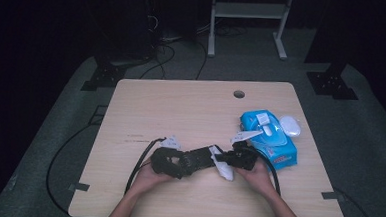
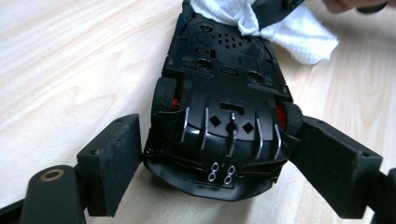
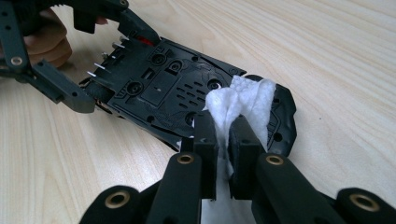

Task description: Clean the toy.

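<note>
Now we see a black plastic toy car (image 2: 224,116) lying upside down on the light wooden surface (image 1: 191,108). Our left gripper (image 2: 215,163) stands open around its rear end, one pad against a wheel. Our right gripper (image 3: 223,140) is closed on a white crumpled cloth (image 3: 247,100), which rests on the car's underside.

Both forearms enter from the near edge, converging mid-table. Left gripper (image 1: 178,163) points right, jaws spread wide, left one clear, right one at contact. Right gripper (image 1: 231,160) points left, jaws nearly together, pinching.
</note>
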The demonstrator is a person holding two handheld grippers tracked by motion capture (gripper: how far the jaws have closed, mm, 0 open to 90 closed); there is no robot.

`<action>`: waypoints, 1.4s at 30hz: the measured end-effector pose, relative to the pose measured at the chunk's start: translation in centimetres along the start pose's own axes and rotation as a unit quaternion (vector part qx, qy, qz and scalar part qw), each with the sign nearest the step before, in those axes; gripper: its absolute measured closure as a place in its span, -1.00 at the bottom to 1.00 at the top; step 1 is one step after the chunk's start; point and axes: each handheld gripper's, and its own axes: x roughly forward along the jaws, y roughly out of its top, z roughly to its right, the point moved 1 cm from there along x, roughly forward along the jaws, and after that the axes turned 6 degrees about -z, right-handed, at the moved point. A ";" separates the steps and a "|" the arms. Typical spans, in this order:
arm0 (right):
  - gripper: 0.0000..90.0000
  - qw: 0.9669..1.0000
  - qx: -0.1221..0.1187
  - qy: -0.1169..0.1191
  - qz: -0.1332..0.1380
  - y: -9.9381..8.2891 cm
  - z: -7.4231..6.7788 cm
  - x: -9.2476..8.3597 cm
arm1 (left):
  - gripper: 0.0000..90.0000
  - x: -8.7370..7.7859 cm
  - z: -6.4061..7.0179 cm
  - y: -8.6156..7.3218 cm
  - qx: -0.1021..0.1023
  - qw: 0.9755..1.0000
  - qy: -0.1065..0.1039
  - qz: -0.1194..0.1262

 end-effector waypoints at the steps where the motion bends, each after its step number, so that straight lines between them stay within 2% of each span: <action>1: 0.85 1.000 -0.002 0.000 0.002 0.0 0.0 0.0 | -0.63 0.0 -0.1 0.0 -0.007 1.000 -0.005 0.000; 4: 0.85 1.000 -0.002 0.001 0.006 -0.2 0.0 0.0 | -0.64 0.0 -0.5 0.0 -0.029 0.999 -0.020 -0.006; 7: 0.85 1.000 -0.006 0.000 0.007 -0.2 -0.1 0.0 | -0.64 -0.2 -1.0 0.0 -0.059 0.997 -0.043 -0.003; 11: 0.85 1.000 -0.007 0.002 0.008 -0.3 -0.1 0.0 | -0.64 -0.2 -1.3 -0.1 -0.079 0.995 -0.059 -0.009; 14: 0.85 1.000 -0.008 0.002 0.009 -0.4 -0.2 0.0 | -0.63 -0.1 -1.4 -0.1 -0.088 0.994 -0.063 -0.011; 19: 0.85 1.000 -0.010 0.001 0.012 -0.5 -0.2 0.0 | -0.64 0.0 -1.5 0.5 -0.087 0.994 -0.063 -0.031; 29: 0.85 1.000 -0.012 -0.001 0.009 -0.4 -0.3 0.0 | -0.64 0.0 -1.7 0.5 -0.099 0.992 -0.070 -0.030; 31: 0.85 1.000 -0.015 -0.006 0.002 -0.2 -0.5 0.0 | -0.64 0.0 -1.6 0.4 -0.095 0.993 -0.068 -0.028; 34: 0.85 1.000 -0.020 -0.011 -0.002 0.1 -0.8 0.1 | -0.64 0.1 -1.0 0.4 -0.068 0.996 -0.041 -0.039; 36: 0.85 1.000 -0.019 -0.013 -0.001 0.1 -0.9 0.2 | -0.64 0.2 -0.7 0.4 -0.055 0.997 -0.025 -0.041; 39: 0.85 1.000 -0.014 -0.011 0.001 0.2 -0.9 0.2 | -0.64 0.3 -0.4 0.4 -0.037 0.998 -0.009 -0.045; 42: 0.85 1.000 -0.017 0.001 0.002 0.5 -1.5 0.6 | -0.64 0.5 0.0 0.4 -0.018 0.998 0.008 -0.051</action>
